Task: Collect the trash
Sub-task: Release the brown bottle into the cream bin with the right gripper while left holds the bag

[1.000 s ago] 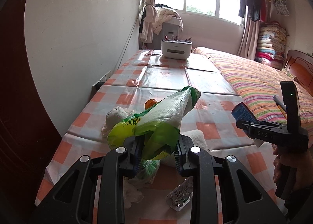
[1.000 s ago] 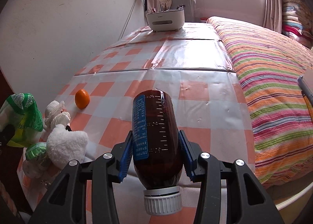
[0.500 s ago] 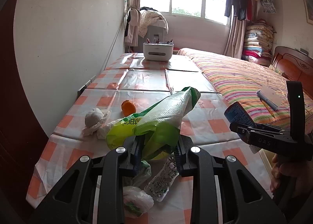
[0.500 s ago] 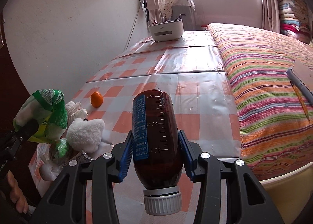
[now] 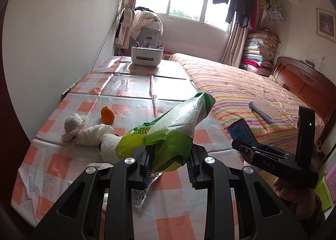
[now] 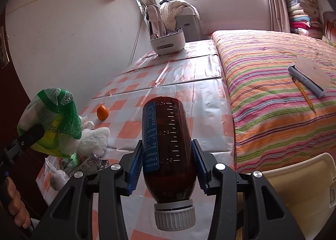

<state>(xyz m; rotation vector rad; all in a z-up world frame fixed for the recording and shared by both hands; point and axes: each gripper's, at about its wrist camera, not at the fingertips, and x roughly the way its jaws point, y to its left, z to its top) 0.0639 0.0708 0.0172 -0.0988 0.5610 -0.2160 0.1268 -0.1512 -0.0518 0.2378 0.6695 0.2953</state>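
**Two pieces of trash held above the table**

Left wrist view: left gripper clenched on green bag, raised over checked table, long axis pointing forward and up.

Right wrist view: right gripper clenched on brown bottle, cap toward camera; cream bin just right, nearer this hand.

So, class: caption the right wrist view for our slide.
Right gripper clamps a brown bottle above the checkered table.

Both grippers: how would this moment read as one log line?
left gripper: shut on green bag | right gripper: shut on brown bottle | orange: on table
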